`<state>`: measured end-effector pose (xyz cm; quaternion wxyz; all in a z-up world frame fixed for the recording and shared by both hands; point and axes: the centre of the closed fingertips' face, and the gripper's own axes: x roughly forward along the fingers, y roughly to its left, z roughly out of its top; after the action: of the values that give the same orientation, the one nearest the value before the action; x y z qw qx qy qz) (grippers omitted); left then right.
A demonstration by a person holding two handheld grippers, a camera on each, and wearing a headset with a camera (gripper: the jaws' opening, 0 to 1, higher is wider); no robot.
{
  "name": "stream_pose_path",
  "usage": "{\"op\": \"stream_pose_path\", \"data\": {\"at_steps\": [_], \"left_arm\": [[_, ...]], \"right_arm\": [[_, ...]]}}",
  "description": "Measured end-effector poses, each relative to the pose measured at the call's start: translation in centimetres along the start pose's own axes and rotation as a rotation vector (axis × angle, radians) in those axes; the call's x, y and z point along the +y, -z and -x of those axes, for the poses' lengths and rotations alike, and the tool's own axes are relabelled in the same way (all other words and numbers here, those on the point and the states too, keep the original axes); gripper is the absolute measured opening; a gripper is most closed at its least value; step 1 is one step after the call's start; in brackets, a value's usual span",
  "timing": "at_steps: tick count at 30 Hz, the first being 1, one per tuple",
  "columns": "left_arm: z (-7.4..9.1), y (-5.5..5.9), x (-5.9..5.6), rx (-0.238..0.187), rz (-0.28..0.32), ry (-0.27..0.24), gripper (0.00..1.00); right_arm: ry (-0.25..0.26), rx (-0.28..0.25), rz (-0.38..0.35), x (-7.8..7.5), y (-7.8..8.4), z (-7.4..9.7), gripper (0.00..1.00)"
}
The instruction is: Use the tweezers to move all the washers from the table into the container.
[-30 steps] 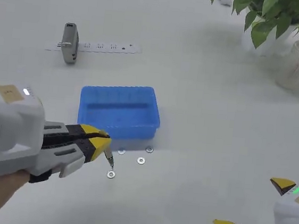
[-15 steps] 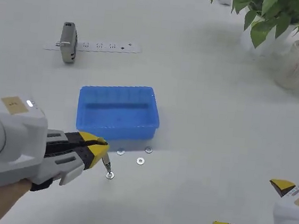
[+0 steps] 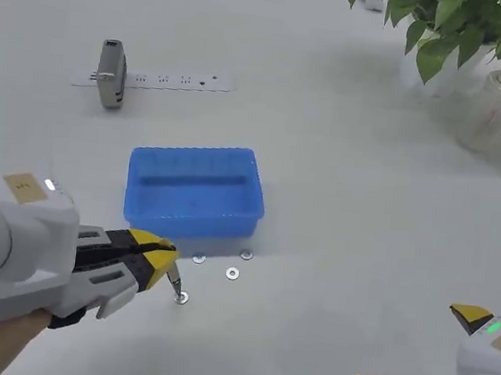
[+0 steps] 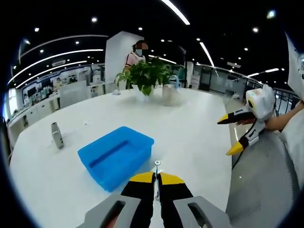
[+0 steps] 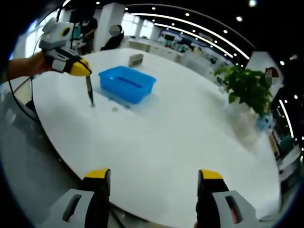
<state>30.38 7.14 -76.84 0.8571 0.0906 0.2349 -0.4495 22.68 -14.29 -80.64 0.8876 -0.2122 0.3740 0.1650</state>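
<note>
The left claw (image 3: 161,255) is pressed together on the tweezers (image 3: 176,283). The tweezers point down, and their tip is on the white tabletop (image 3: 346,215), right at one washer (image 3: 183,299). Whether the tip has got hold of it is too small to tell. Three more washers (image 3: 232,273) lie flat on the tabletop, between that one and the blue container (image 3: 194,191). They sit just beside the near wall of the container, a little apart from each other.

In the left gripper view the two yellow tips of the left claw (image 4: 156,178) are close together, and the washer (image 4: 157,163) sits just past the end of the tweezers.

The right claw (image 5: 153,175) is spread wide and holds nothing. It hangs near the edge of the tabletop, well apart from the washers.

Behind the container lie a power strip (image 3: 168,79) and a grey plug block (image 3: 111,73). A green plant (image 3: 446,29) and a jar (image 3: 500,111) stand at the far right.
</note>
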Motion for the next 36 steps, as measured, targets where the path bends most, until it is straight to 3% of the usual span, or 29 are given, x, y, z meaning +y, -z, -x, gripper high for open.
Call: {"op": "stream_pose_path", "data": {"at_steps": [4,9,14,17,20,32,36], "left_arm": [[-0.1,-0.1,-0.1,-0.004,-0.003,0.003,0.0],[-0.1,-0.1,0.0,-0.011,0.006,0.004,0.0],[-0.1,-0.1,0.1,-0.014,0.005,0.0,0.0],[-0.1,-0.1,0.1,-0.013,0.008,0.0,0.0],[0.0,-0.1,0.1,-0.01,0.009,0.0,0.0],[0.1,0.0,0.0,0.016,-0.026,-0.006,0.0],[0.5,-0.7,0.1,0.009,-0.031,-0.007,0.0]], "right_arm": [[-0.083,-0.07,-0.046,1.2,-1.1,0.2,0.86],[-0.108,-0.083,-0.009,1.9,-1.4,0.1,0.96],[-0.135,-0.109,-0.042,2.1,-1.7,0.3,0.99],[-0.119,-0.135,-0.073,1.8,-2.1,0.2,0.99],[-0.041,-0.117,-0.049,0.6,-1.8,0.2,0.97],[-0.036,-0.106,-0.042,0.5,-1.5,0.0,0.9],[-0.032,-0.1,-0.036,0.5,-1.3,0.0,0.88]]}}
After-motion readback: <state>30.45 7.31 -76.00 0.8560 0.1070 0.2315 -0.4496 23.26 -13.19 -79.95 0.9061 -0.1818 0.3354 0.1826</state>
